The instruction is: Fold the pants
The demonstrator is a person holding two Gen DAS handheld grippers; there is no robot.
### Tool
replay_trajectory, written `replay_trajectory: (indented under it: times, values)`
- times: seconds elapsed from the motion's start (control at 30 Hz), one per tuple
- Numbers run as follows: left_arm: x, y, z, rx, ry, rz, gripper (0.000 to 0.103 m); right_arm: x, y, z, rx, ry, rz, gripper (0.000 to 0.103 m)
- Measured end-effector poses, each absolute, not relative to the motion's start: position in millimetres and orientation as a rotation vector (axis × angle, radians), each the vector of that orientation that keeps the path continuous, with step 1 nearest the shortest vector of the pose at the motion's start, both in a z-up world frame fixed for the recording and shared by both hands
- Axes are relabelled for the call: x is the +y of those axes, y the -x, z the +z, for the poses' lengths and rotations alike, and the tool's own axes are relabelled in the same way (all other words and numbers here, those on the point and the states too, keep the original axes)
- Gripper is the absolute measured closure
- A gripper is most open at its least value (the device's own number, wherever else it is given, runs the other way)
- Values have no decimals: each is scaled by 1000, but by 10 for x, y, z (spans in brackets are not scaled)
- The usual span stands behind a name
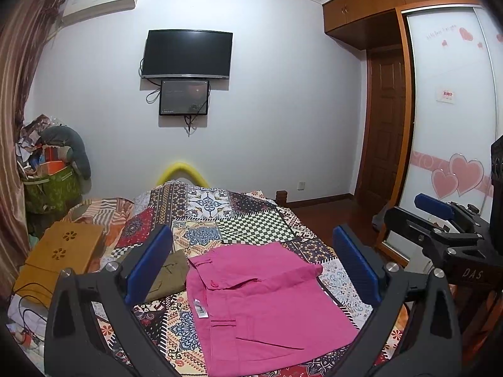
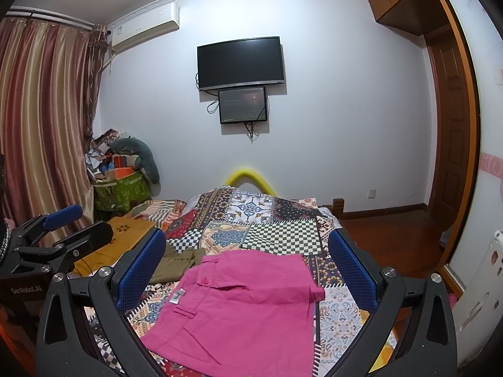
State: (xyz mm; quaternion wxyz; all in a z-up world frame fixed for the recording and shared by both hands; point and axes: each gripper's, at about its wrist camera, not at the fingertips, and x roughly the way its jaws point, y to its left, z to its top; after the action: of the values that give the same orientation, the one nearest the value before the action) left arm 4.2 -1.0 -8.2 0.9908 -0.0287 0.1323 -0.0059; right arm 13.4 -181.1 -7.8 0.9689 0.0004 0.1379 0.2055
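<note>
Folded bright pink cotton pants lie flat on the patchwork-print bedspread; both grippers — left gripper, right gripper — hover above, jaws wide apart, holding nothing.

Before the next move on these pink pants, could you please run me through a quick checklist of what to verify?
1. Left gripper open and empty: ok, its jaws stand wide apart with nothing between them.
2. Right gripper open and empty: ok, likewise.
3. Pink pants lying flat on the patterned bedspread: ok, already folded into a compact shape, white label showing.
4. Olive garment apart from the pants: cannot tell; its edge lies right beside the pink cloth.
5. Near edge of the pants visible for a grasp: not ok, it is cut off at the bottom of both views.
6. Wooden board out of the way: ok, well to the left.
</note>
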Motion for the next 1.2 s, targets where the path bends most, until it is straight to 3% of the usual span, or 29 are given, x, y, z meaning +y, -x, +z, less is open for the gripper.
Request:
replay_trajectory:
  times: [1.2]
  values:
    - [1,-54,-58,267,58,-10,0,-1819,-127,-73,279,-4,416,0]
